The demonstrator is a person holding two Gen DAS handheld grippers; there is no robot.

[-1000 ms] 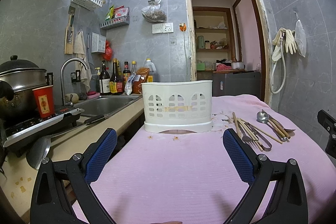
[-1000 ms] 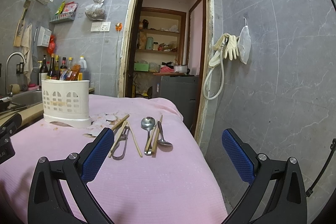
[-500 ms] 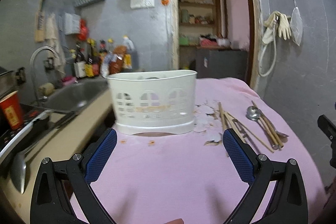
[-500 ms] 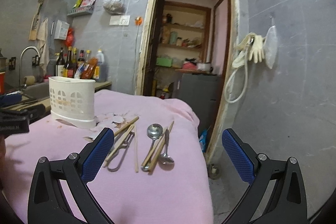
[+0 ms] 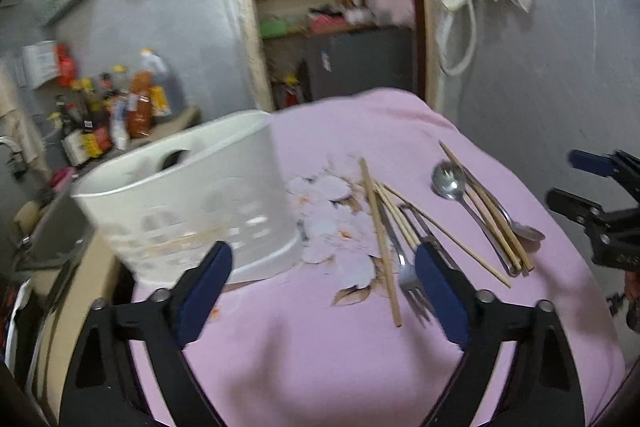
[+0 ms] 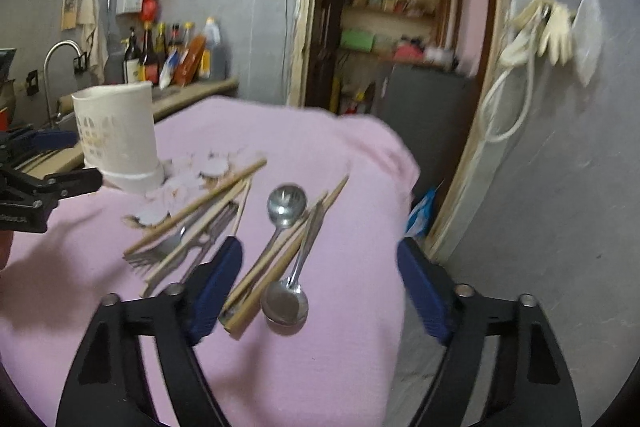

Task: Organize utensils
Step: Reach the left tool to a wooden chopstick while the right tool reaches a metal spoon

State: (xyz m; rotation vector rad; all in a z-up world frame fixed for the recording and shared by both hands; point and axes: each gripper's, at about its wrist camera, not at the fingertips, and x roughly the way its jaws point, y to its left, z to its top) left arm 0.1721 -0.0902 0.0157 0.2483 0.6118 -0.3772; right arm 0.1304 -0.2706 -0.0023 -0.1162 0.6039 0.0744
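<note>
Home kitchen: sink w/ faucet (image 6: 60, 67), sauce bottles (image 6: 168, 53) on counter just right of faucet, wall racks above; pantry doorway (image 6: 400, 7) further right.

Both my fisheye views were dim and soft with motion blur, worst on the white basket (image 5: 188, 211) and shelf clutter. Straight lines bowed toward the black circular edges. My right gripper (image 6: 320, 291) cast faint shadows on the pink cloth (image 6: 340, 155).
</note>
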